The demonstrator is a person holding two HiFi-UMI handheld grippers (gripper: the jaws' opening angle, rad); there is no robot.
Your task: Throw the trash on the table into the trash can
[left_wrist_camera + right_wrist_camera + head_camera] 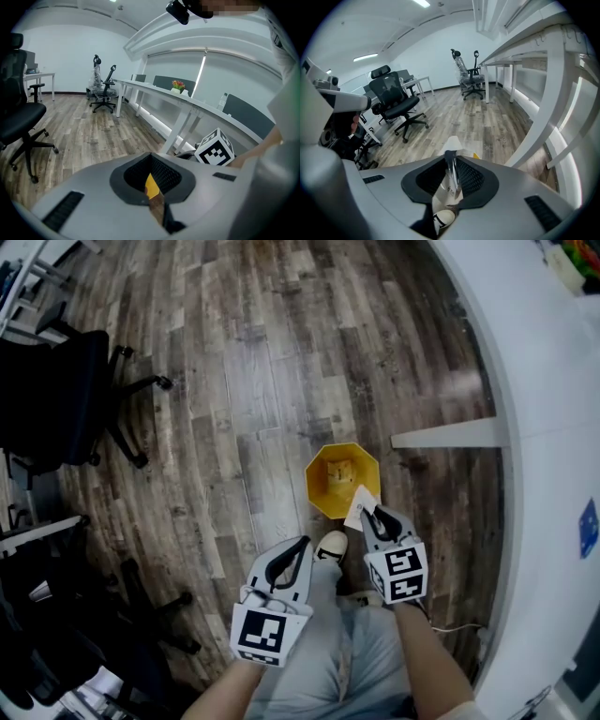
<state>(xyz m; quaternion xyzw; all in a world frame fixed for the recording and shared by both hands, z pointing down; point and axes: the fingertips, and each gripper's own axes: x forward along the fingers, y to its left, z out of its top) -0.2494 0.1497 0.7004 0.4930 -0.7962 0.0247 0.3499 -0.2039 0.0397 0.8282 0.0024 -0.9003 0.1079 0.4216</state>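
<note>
The right gripper (372, 514) has its jaws almost together, pinching a white scrap of paper (357, 506). The scrap sticks out over the near right rim of the yellow octagonal plastic trash can (321, 486) on the grey wooden floor (234, 381). The left gripper (302, 543), near and left of the can, has its jaws closed on nothing.
</note>
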